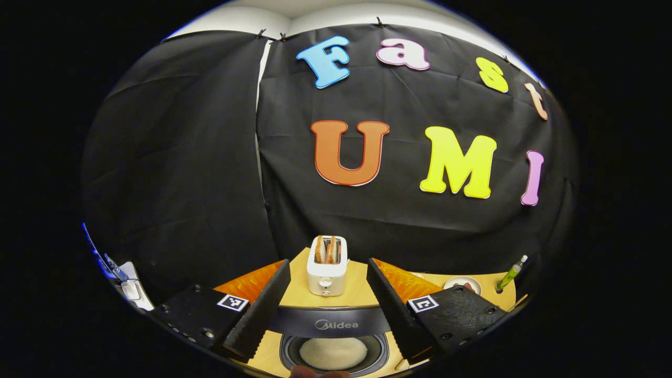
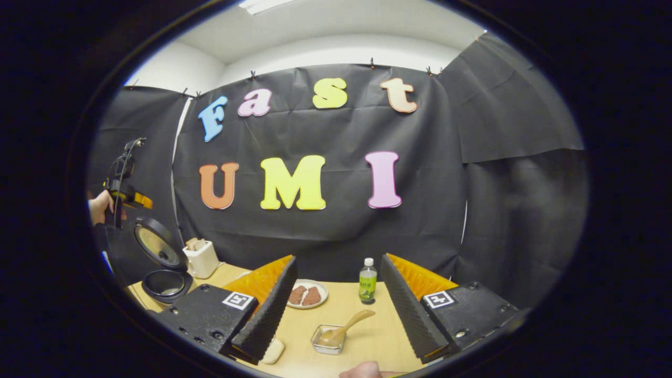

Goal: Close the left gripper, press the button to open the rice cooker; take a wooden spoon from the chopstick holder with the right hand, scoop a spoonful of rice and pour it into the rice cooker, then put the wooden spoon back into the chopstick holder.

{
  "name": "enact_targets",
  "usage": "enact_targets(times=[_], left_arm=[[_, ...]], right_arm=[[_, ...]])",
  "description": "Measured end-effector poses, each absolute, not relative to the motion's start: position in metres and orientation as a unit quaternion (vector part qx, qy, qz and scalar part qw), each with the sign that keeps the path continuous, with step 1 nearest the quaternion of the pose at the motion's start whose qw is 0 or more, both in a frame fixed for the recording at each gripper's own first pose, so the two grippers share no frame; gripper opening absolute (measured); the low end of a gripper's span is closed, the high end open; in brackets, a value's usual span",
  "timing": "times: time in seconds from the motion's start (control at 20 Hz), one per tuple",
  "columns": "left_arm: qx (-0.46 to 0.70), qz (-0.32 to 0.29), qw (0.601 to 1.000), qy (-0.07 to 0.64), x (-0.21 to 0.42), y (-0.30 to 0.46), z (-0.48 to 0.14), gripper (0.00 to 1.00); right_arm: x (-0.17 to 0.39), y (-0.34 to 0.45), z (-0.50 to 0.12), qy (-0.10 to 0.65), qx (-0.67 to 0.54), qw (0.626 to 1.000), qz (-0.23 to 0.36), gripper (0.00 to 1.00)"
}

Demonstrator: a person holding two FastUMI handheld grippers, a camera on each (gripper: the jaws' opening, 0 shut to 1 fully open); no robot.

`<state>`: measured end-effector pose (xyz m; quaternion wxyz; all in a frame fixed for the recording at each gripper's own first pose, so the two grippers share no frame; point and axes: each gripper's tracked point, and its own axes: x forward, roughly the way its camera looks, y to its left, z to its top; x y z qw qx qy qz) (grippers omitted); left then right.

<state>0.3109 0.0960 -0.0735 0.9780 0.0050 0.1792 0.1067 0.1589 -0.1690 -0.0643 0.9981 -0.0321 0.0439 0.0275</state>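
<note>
**Both claws open and empty; cooker lid up**

Left claw (image 1: pixel 328 310): fingers spread wide, holding nothing, above the open rice cooker (image 1: pixel 333 344). Toaster (image 1: pixel 327 265) at 12 o'clock on the bench (image 1: pixel 362 286).

Right claw (image 2: pixel 333 307): spread wide, empty. Wooden spoon (image 2: pixel 346 325) rests in a small clear dish (image 2: pixel 328 340) between the fingers. Bottle (image 2: pixel 368 281) and plate (image 2: pixel 308 295) at 12 o'clock. Raised cooker lid (image 2: pixel 157 244) at 9 o'clock.

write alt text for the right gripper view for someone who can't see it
The right gripper, jaws open, hangs over a wooden table where a wooden spoon rests in a small clear dish. Beyond sit a plate of reddish-brown pieces and a green bottle; far left, the rice cooker stands lid up beside a toaster.
</note>
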Motion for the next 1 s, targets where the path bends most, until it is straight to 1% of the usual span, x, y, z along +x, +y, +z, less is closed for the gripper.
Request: enact_targets(times=[0.25,0.5,0.75,1.0], left_arm=[[-0.005,0.109,0.969,0.221,0.309,0.094,-0.106,0.95],[-0.006,0.114,0.962,0.246,0.294,0.091,-0.120,0.97],[-0.012,0.113,0.954,0.276,0.253,0.079,-0.148,0.97],[-0.010,0.133,0.943,0.305,0.211,0.072,-0.187,0.96]], right_arm=[[0.156,-0.148,-0.054,0.035,-0.035,0.998,0.038,1.00],[0.156,-0.133,-0.056,0.033,-0.013,0.998,0.053,0.99],[0.145,-0.136,-0.059,0.035,-0.003,0.997,0.069,0.99],[0.135,-0.155,-0.073,0.053,0.020,0.996,0.069,1.00]])
